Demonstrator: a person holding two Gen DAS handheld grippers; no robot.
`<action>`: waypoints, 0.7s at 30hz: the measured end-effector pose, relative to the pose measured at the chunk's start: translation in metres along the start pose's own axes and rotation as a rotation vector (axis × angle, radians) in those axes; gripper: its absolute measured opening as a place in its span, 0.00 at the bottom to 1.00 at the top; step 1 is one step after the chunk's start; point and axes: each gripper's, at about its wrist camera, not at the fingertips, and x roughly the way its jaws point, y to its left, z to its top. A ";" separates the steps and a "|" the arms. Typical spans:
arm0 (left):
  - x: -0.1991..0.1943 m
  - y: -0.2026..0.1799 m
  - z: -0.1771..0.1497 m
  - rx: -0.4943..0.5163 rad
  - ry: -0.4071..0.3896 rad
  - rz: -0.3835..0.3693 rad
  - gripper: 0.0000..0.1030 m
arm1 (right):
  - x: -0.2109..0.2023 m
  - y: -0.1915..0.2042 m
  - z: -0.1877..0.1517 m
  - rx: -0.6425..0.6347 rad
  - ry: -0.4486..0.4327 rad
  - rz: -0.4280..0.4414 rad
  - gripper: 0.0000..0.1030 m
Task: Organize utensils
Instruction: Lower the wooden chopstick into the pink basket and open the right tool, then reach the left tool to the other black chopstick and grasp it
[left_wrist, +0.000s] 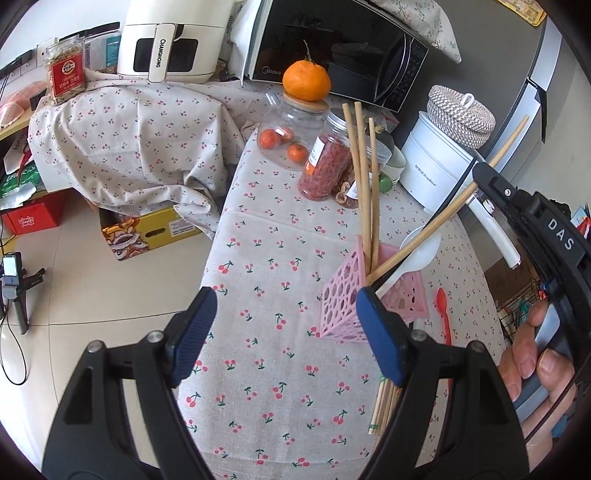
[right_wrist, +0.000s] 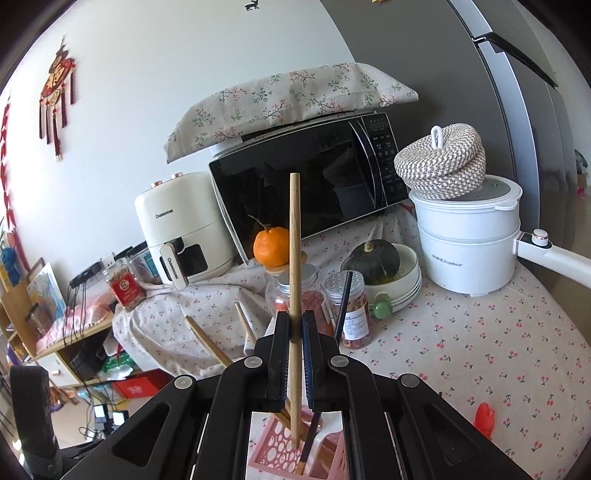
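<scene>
The right gripper (right_wrist: 295, 332) pinches a light, stiff chopstick (right_wrist: 294, 258) at mid-length, its tip inside the pink holder (right_wrist: 280, 452) near the table's front edge. The left gripper (left_wrist: 286, 332) gapes wide, empty. Smooth wood could swivel; grip the loose chopsticks (left_wrist: 382, 406) centrally.

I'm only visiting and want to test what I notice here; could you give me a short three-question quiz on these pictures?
1. True or false: the right gripper is shut on a wooden chopstick.
2. What fruit sits on the jar lid? A) orange B) apple C) lemon
3. Fill in: the chopstick's lower end is inside the pink ____.

Key: 1 true. 2 A, the orange. 3 holder; the left gripper is open, holding nothing.
</scene>
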 end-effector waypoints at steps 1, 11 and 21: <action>0.000 -0.001 0.000 0.003 -0.001 -0.002 0.76 | 0.003 0.002 -0.003 -0.011 0.008 -0.003 0.06; 0.003 -0.013 -0.003 0.021 0.038 -0.046 0.76 | -0.001 0.002 -0.003 -0.030 0.051 0.015 0.39; 0.013 -0.046 -0.023 0.053 0.154 -0.080 0.79 | -0.061 -0.048 0.024 0.029 0.183 0.001 0.59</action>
